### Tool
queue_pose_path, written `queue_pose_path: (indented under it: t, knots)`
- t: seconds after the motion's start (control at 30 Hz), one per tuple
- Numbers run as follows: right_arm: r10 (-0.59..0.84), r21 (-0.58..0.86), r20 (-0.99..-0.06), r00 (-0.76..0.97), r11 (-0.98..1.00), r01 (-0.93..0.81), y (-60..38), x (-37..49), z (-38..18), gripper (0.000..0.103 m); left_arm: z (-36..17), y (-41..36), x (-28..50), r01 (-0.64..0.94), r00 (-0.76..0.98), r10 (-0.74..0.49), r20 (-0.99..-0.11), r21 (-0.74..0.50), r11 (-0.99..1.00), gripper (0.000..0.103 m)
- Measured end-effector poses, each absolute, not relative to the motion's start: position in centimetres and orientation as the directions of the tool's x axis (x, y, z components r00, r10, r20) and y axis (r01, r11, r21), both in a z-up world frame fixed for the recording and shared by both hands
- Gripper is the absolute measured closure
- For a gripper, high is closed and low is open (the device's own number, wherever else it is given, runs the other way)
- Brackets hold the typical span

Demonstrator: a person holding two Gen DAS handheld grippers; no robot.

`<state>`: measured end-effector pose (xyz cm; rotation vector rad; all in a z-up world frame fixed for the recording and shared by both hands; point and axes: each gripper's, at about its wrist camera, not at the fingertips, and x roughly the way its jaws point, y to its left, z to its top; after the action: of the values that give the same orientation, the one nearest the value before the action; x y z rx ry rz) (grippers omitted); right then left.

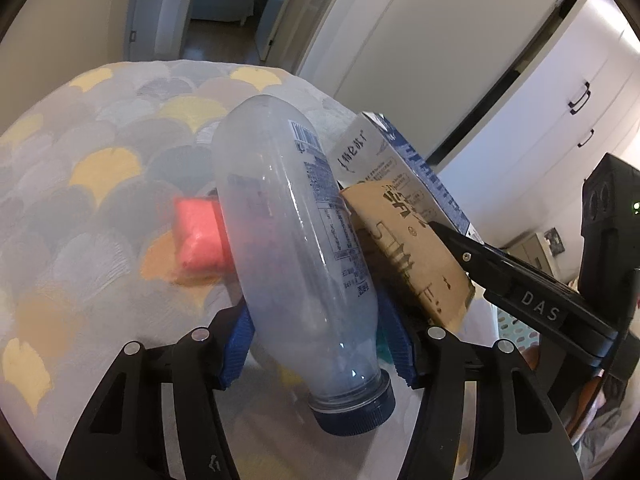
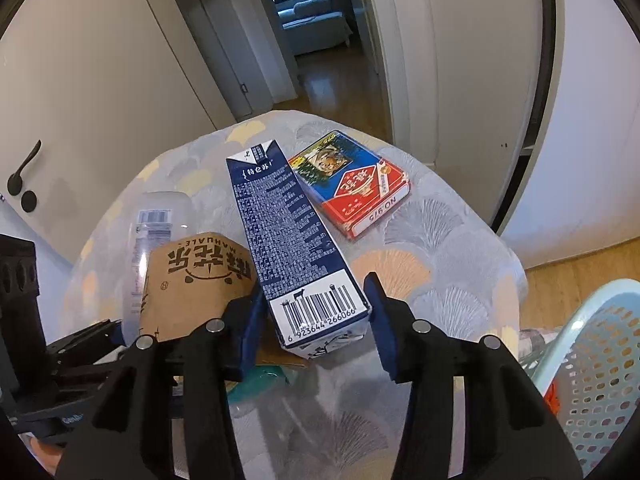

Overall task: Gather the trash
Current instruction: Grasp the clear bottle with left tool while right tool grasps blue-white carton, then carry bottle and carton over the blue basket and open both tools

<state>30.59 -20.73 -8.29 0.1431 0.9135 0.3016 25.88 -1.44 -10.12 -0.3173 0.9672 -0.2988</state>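
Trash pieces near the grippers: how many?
3: plastic bottle in left hand-held gripper, milk carton between right hand-held gripper fingers, brown cup between them. More may be hidden.
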Motion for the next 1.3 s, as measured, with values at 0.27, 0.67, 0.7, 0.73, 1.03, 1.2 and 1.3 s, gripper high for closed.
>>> queue_pose_path:
  t: [0.27, 0.67, 0.7, 0.73, 1.03, 1.2, 1.3]
  knots:
    - [0.306, 0.260, -0.694, 0.652, 0.951, -0.171, -21.7, 25.0, -6.3, 0.060, -8.4, 1.3, 21.3, 0.133, 0.573, -0.364, -0.734, -0.355, 0.925, 0.048]
    - [0.249, 0.328, -0.585, 0.772, 0.943, -0.055, -26.7, 15.8, -2.5, 0.060, -4.6, 1.9, 15.9, 0.229, 0.620, -0.439, -0.651, -0.385, 0.894, 0.048]
    - [0.241, 0.334, -0.573, 0.783, 0.942, -0.045, -27.1, 15.2, -2.0, 0.060, -3.8, 1.3, 15.5, 0.251, 0.629, -0.444, -0.638, -0.374, 0.893, 0.048]
    - [0.228, 0.337, -0.558, 0.798, 0.941, -0.034, -27.8, 14.3, -1.4, 0.060, -3.3, 1.0, 15.1, 0.265, 0.632, -0.451, -0.630, -0.371, 0.890, 0.048]
    - [-0.025, 0.231, -0.465, 0.885, 0.962, 0.149, -32.1, 8.7, 3.2, 0.061, 2.4, -6.8, 13.7, 0.447, 0.640, -0.532, -0.555, -0.294, 0.845, 0.048]
    - [-0.081, 0.263, -0.469, 0.879, 0.938, 0.227, -35.7, 7.5, 3.3, 0.067, 3.8, -12.7, 14.0, 0.537, 0.602, -0.589, -0.539, -0.272, 0.798, 0.048]
    - [-0.087, 0.285, -0.508, 0.857, 0.922, 0.263, -37.8, 8.0, 1.6, 0.067, 3.0, -16.4, 14.9, 0.580, 0.555, -0.622, -0.553, -0.279, 0.766, 0.048]
